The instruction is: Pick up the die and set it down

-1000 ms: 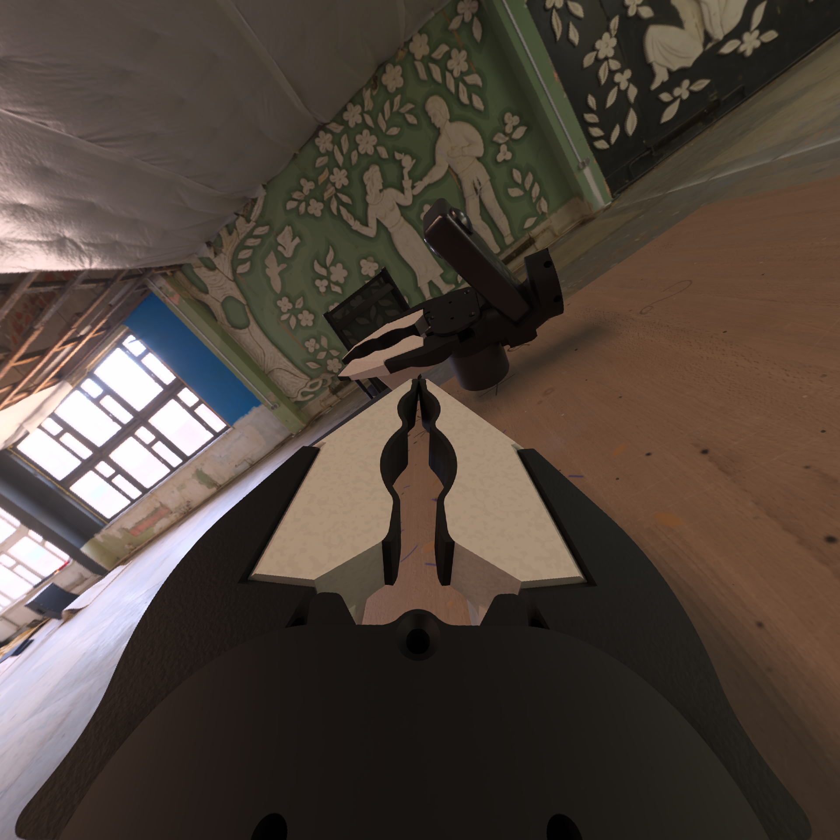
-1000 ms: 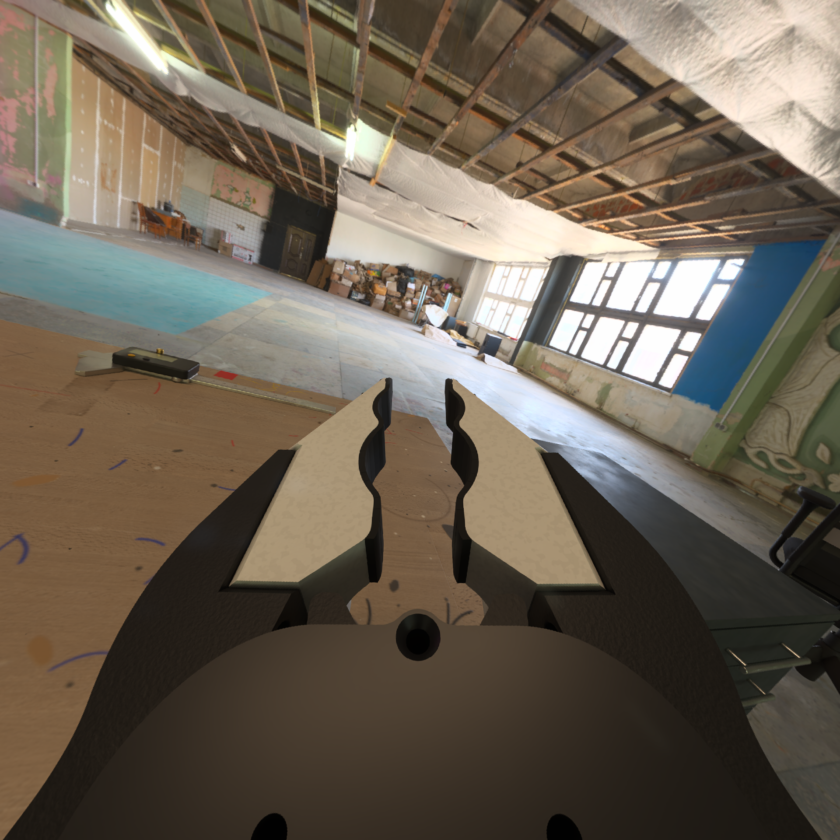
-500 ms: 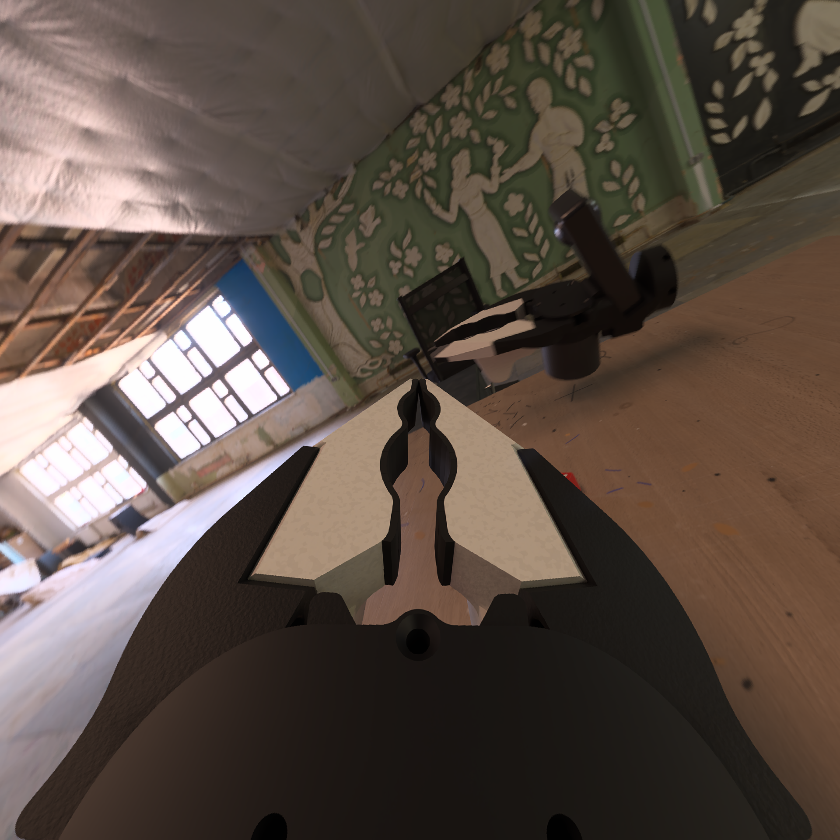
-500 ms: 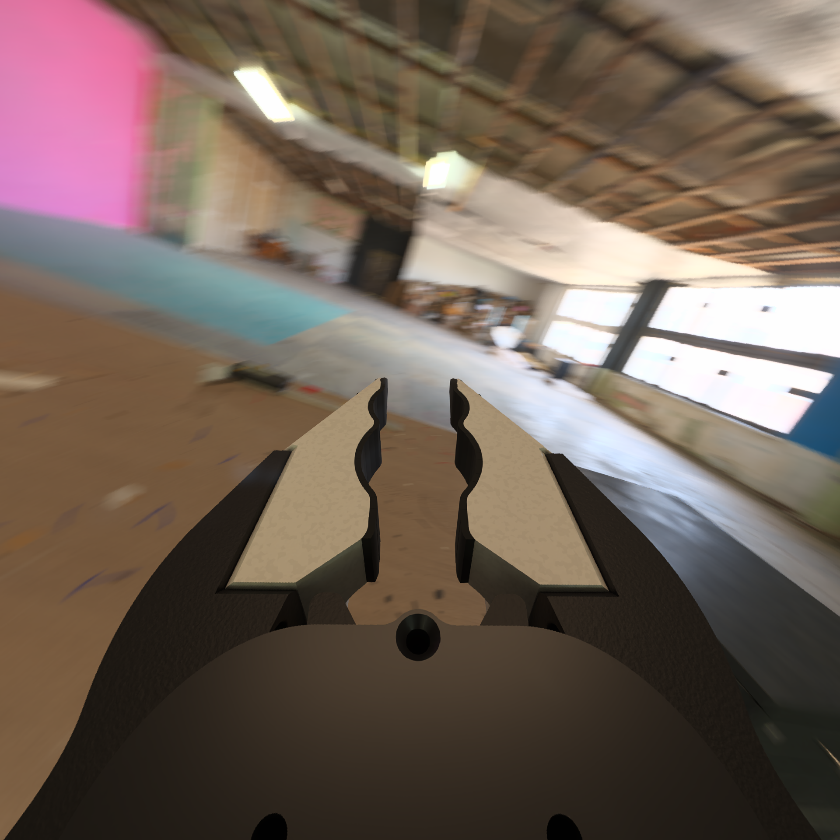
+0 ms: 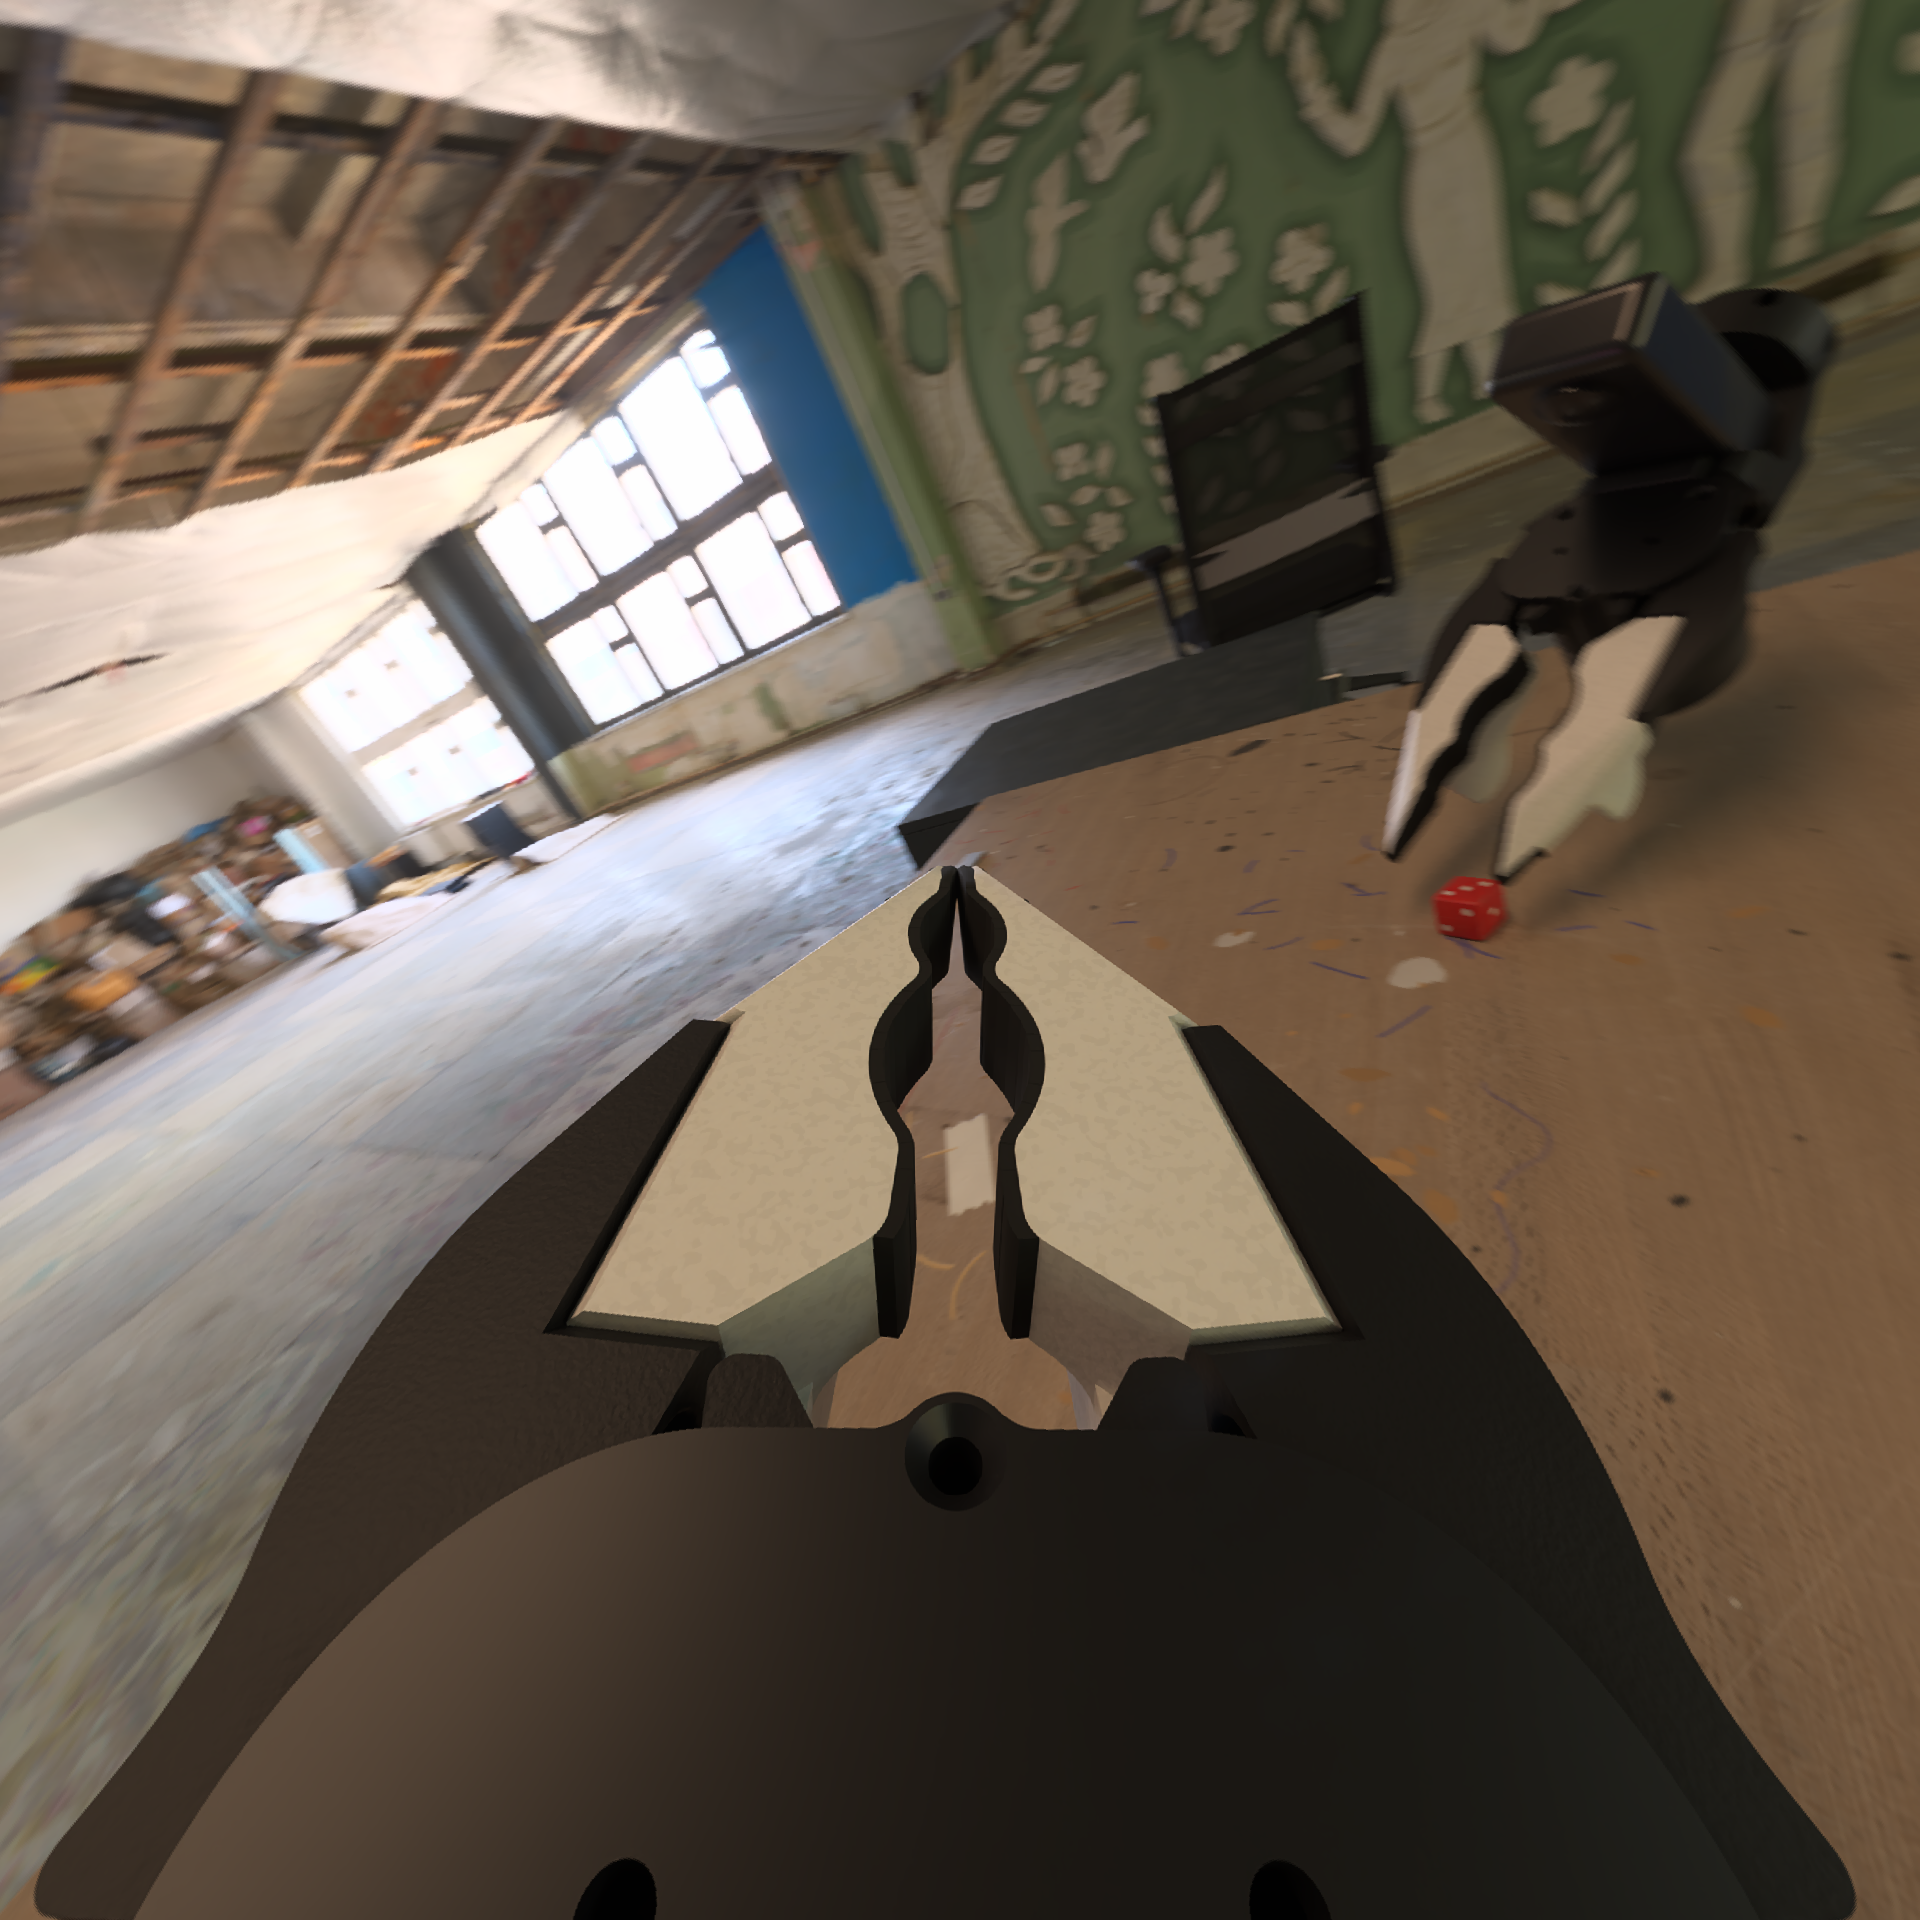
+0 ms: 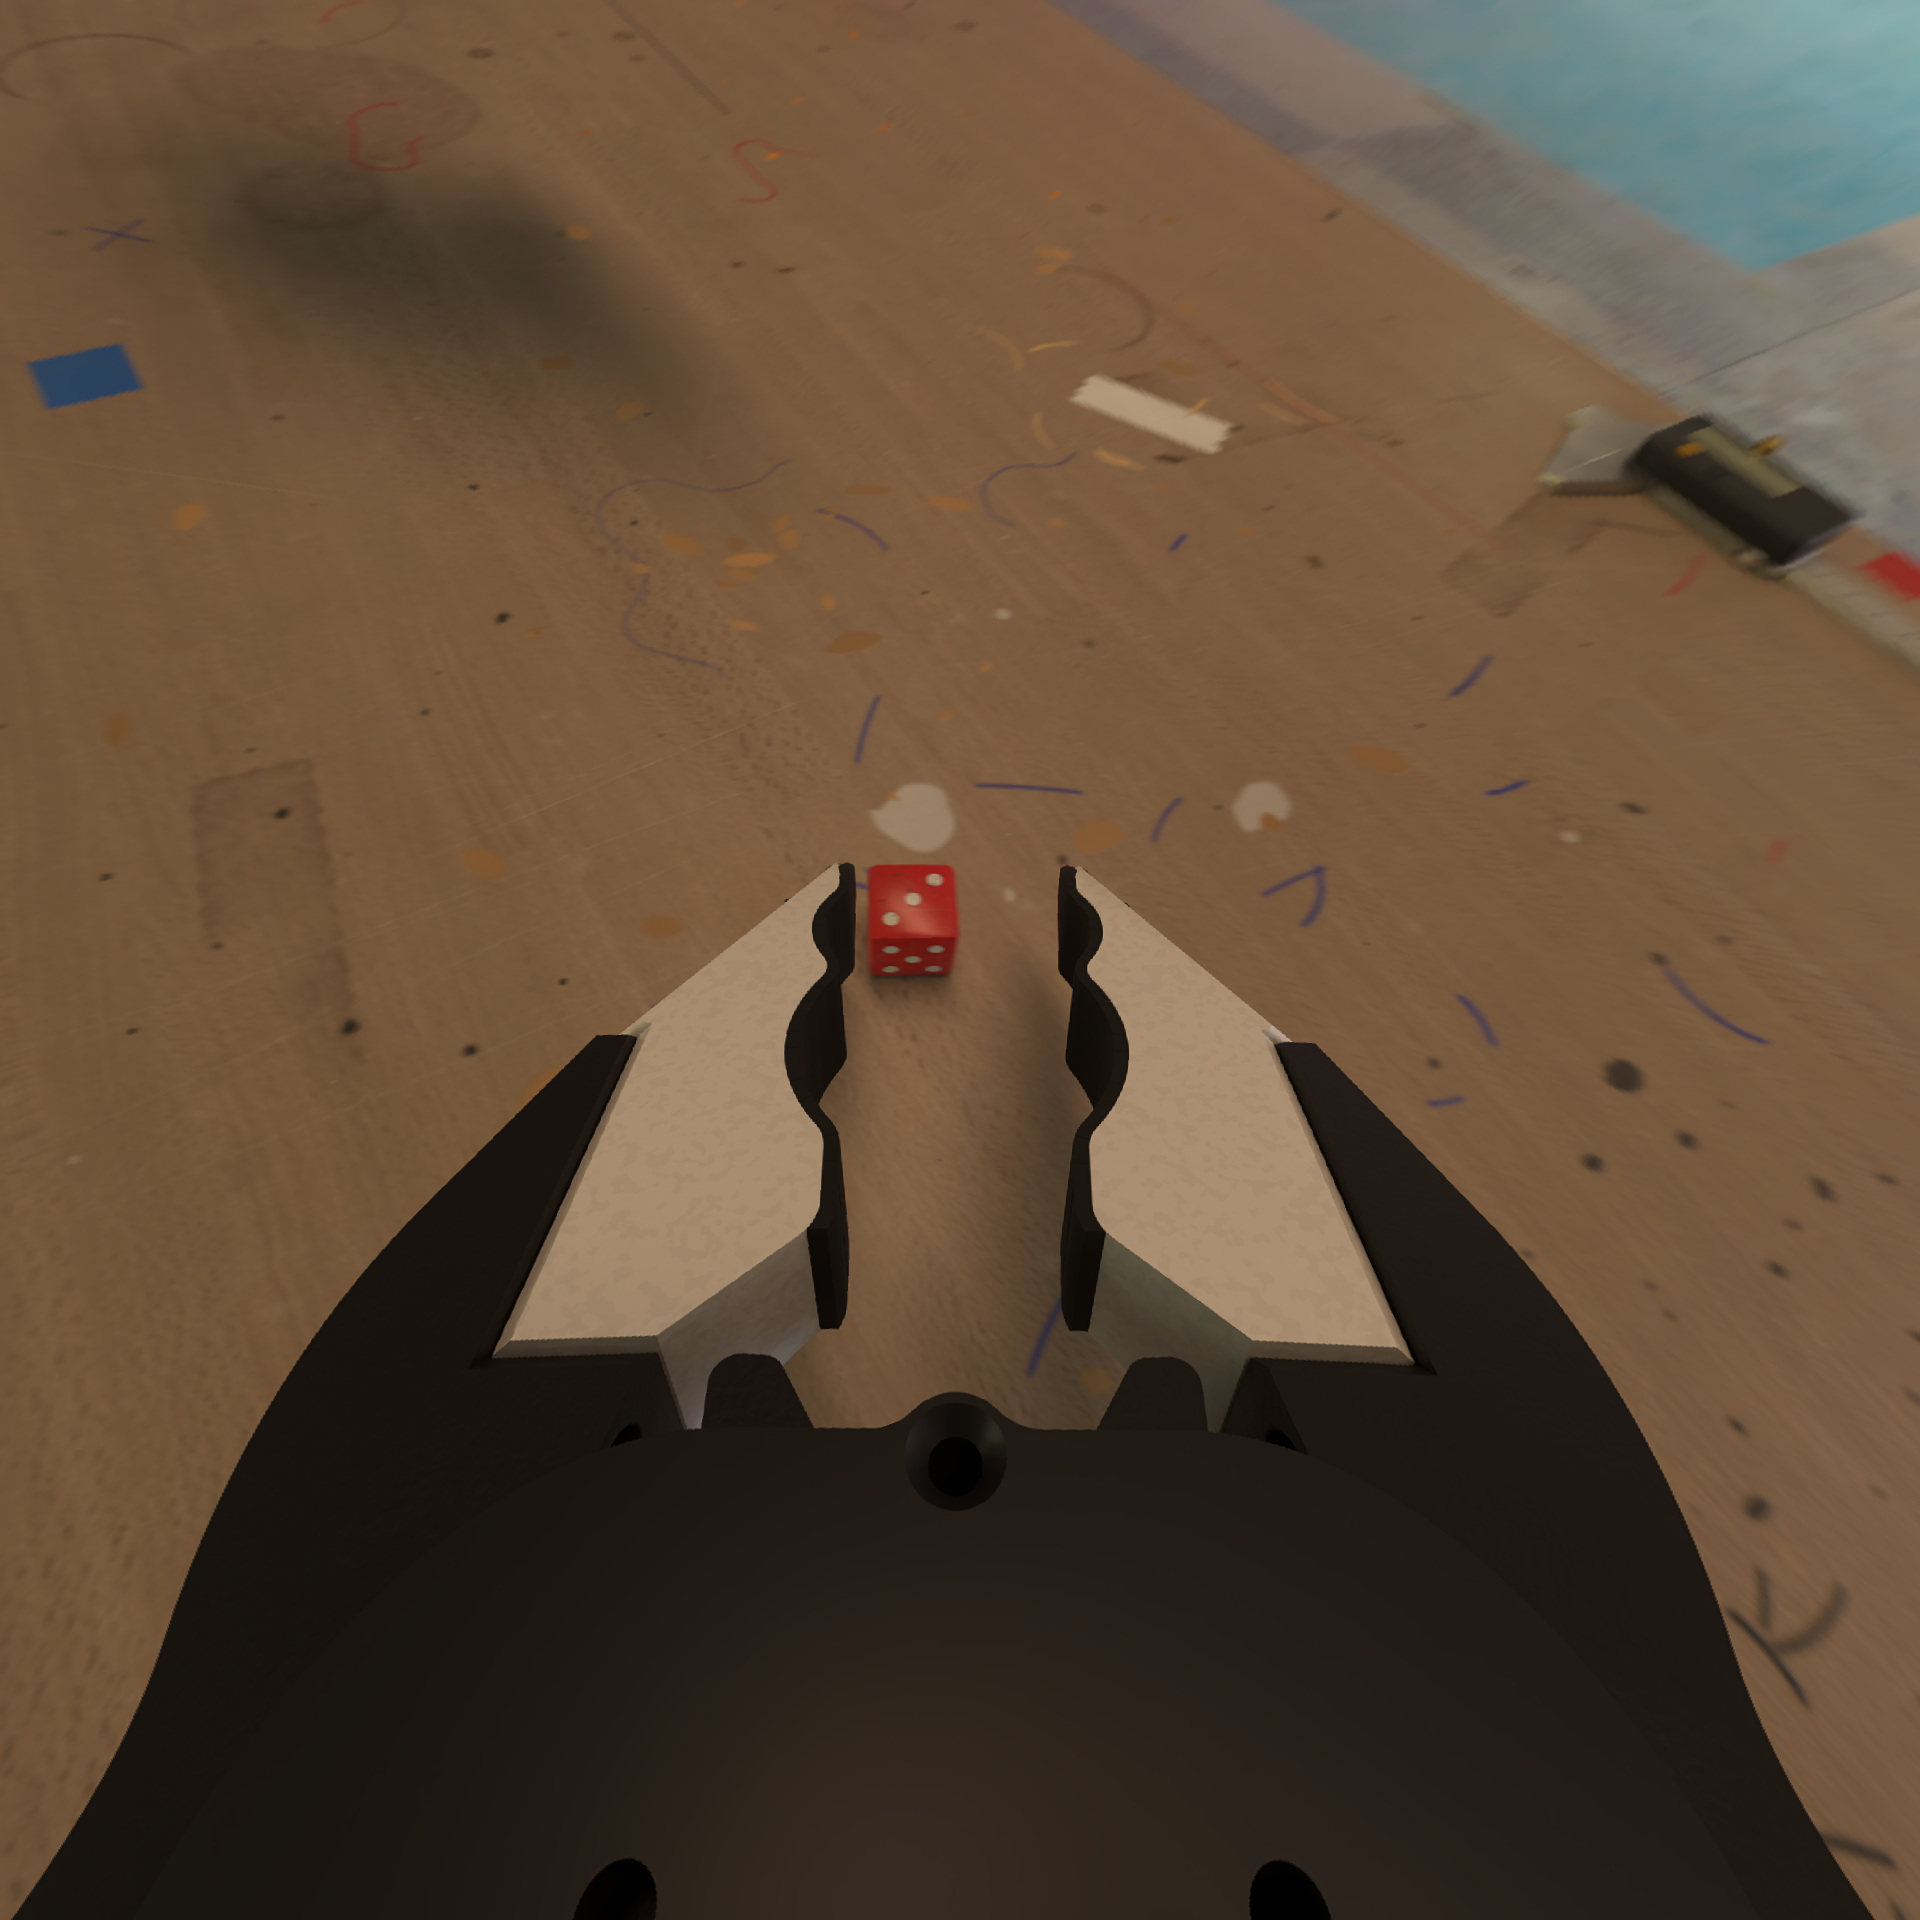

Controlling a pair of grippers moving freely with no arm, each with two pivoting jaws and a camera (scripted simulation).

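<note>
Right gripper [image 6: 954,883]: fills the lower half of the right wrist view, pointing down at the table; its jaws stand wide apart with nothing between the pads, so it is released.
Right gripper fingers [image 6: 717,1122]: beige plates with black wavy inner edges, tips reaching the middle of the frame.
Die [image 6: 911,921]: red with white pips, resting on the table at frame centre, between the two fingertips, just beside the left-hand tip and clear of the right-hand one; whether it touches the left tip cannot be told.
Table [image 6: 416,727]: brown wood, speckled with paint spots and blue pen marks; a soft dark shadow crosses the upper left.
White tape strip [image 6: 1148,414]: upper right of centre, well beyond the die.
Blue square [image 6: 83,374]: far left edge, flat on the wood.
Black tool [image 6: 1725,499]: blurred, at the table's edge in the upper right.
Left gripper [image 5: 958,883]: lower centre of the left wrist view, tilted; its tips meet with nothing held, so it is clenched empty.
Die, left wrist view [image 5: 1468,906]: right of centre on the table, well apart from the left gripper.
Right gripper, left wrist view [image 5: 1455,862]: upper right, blurred, tips splayed and hanging just above the die.
Black chair [image 5: 1273,488]: beyond the table, before the green relief wall.
</note>
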